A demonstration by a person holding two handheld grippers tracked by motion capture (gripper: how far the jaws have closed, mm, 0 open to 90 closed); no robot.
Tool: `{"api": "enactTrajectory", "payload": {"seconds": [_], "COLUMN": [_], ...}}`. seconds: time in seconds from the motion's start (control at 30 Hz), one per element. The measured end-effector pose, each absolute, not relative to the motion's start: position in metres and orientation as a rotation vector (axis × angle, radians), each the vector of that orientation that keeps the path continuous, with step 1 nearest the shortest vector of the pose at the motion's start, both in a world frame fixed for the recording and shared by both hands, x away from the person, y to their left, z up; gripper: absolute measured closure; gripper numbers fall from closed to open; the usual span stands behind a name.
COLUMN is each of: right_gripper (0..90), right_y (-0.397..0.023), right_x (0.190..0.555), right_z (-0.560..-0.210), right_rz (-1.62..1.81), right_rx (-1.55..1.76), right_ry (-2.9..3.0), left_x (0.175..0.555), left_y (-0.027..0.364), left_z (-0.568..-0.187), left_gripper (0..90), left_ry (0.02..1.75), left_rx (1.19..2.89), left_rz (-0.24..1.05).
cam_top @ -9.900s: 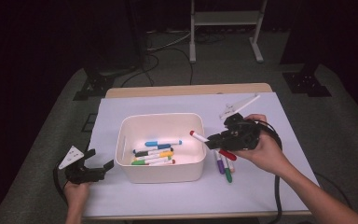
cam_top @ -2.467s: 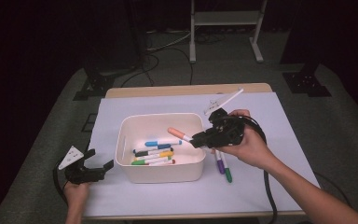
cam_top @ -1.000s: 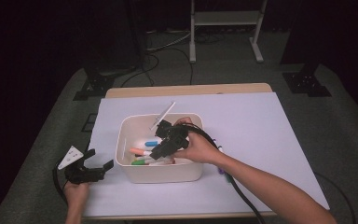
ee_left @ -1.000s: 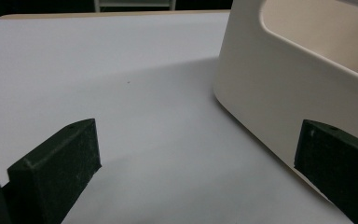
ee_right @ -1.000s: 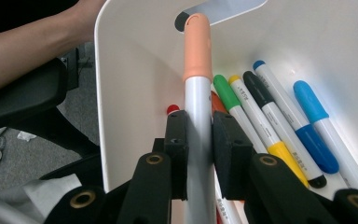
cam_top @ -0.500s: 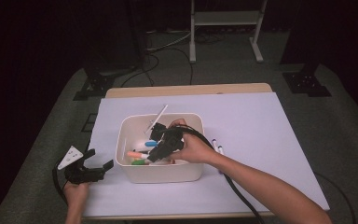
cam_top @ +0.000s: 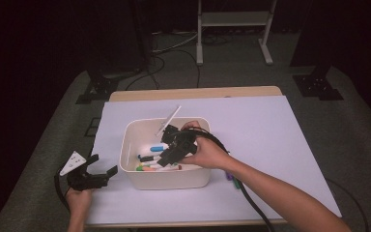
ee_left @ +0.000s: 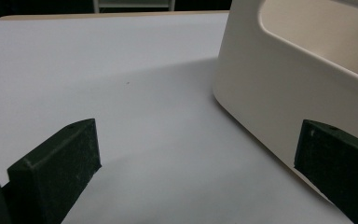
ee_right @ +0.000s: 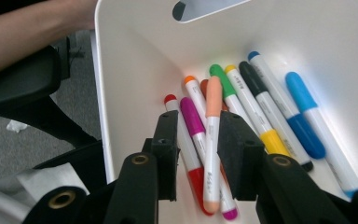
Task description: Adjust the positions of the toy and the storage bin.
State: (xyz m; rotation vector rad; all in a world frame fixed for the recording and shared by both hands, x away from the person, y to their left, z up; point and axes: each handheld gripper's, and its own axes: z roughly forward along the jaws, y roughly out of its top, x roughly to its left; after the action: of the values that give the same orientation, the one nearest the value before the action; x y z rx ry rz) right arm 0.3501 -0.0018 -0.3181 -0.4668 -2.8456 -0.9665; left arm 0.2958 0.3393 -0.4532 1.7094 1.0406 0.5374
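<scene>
At the near left edge of the table, the left gripper (cam_top: 92, 175) is resting on the white sheet (cam_top: 280, 140) with its jaws spread wide and nothing between them; in the left gripper view the bin's outer wall is standing just beside its right jaw. Near the right side of the bin, two markers (cam_top: 232, 178) are lying on the sheet, partly covered by the person's right forearm. Farther in, the white bin (cam_top: 164, 180) is holding a loose pile of markers. The right gripper (ee_right: 196, 140) is reaching down into it, and its jaws have just been opening: the peach-capped marker (ee_right: 212, 140) is lying between the pads on top of the magenta and red ones, and there is a gap to the left pad. Ten seconds ago this gripper was hovering right of the bin; now it is inside, while the left one is staying put.
</scene>
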Motion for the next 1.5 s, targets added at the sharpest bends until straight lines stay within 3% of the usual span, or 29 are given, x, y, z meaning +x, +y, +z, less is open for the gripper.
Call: {"api": "enactTrajectory", "payload": {"seconds": [0.87,1.5], "right_gripper": [61.7,59.0], "right_y": [-0.146,-0.207], "right_x": [0.348,0.351], "right_z": [-0.283,-0.347], "right_rz": [-1.235,-1.200], "right_rx": [-0.845,-1.117], "right_ry": [-2.750,-2.739], "left_x": [0.296,0.296], "left_y": [0.339,0.339], "left_z": [-0.453,-0.453], "left_gripper": [0.0,0.0], "left_ry": [1.041,1.039], "left_rx": [1.722,1.721], "left_rz": [0.543,0.546]}}
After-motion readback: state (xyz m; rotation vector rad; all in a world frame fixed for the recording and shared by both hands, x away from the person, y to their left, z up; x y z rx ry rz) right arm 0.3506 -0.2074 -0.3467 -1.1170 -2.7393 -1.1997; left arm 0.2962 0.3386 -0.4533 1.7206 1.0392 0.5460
